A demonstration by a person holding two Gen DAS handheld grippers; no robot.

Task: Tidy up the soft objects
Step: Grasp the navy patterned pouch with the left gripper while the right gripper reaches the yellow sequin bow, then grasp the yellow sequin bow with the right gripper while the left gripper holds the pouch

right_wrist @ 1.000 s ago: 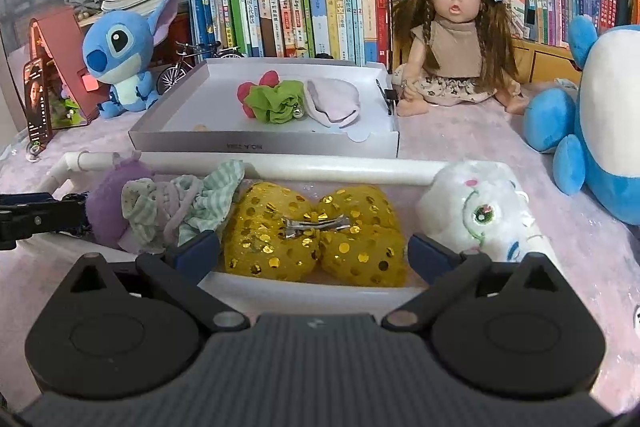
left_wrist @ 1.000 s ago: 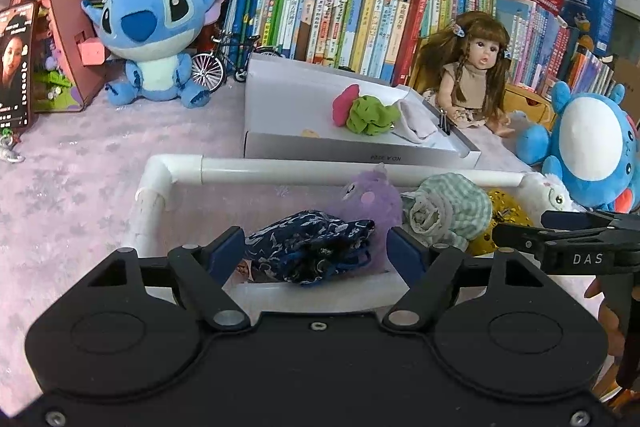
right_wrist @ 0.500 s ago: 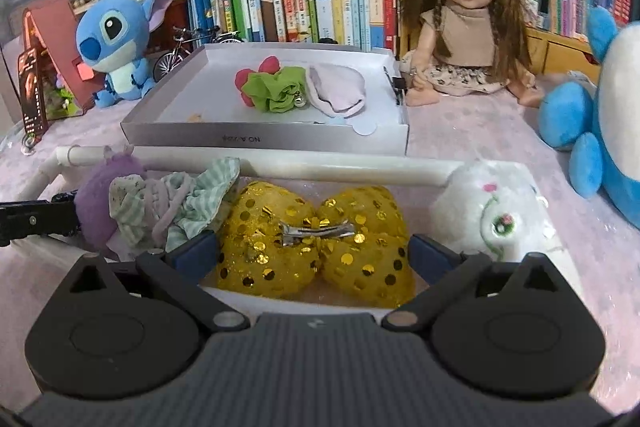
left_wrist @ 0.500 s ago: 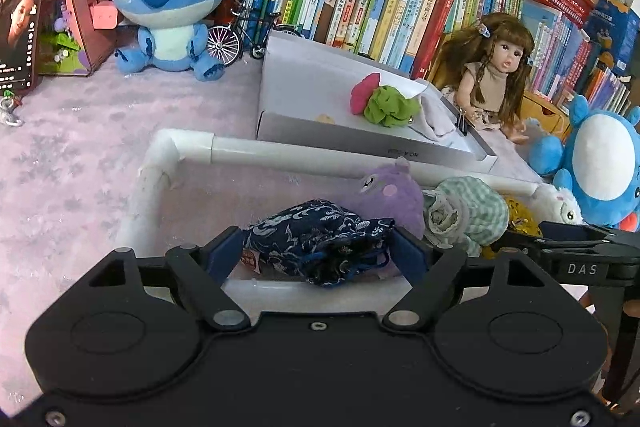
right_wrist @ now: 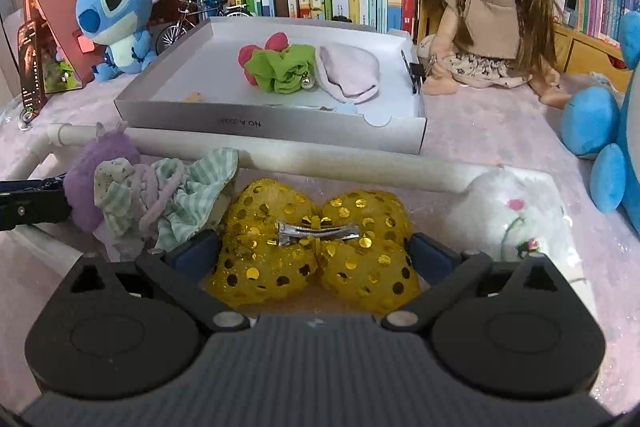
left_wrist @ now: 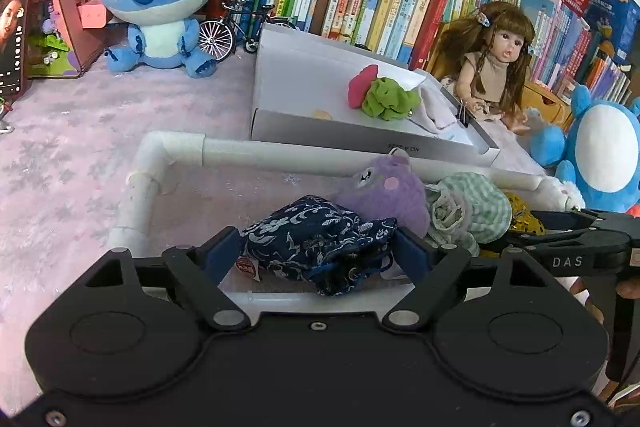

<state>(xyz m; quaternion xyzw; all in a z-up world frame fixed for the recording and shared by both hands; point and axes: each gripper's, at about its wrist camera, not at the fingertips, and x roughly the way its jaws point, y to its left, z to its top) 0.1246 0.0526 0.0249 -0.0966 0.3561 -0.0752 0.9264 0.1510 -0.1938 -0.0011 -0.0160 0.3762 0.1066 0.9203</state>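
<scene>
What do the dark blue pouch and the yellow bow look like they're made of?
Dark blue pouch: looks like woven brocade, going by its white floral pattern, faint sheen and soft creases. Yellow bow: probably puffy mesh or net fabric dotted with shiny gold sequins, with a bare silver metal clip across its middle.

left gripper [left_wrist: 318,253] body: matte black housing, two round domed discs side by side, each with an angled black link arm running forward
left fingers [left_wrist: 222,251]: dark blue pads on black carriers
left fasteners: silver pivot pins at the link ends, one small screw at the centre, screws at the lower corners
right gripper [right_wrist: 314,255] body: black discs and link arms alike; centre plate dark grey with fine ribbing
right fingers [right_wrist: 430,257]: dark blue pads
marking: white letters "DAS" on the right gripper's black side, seen from the left wrist view
skin: bare fingertips beneath that marking
</scene>
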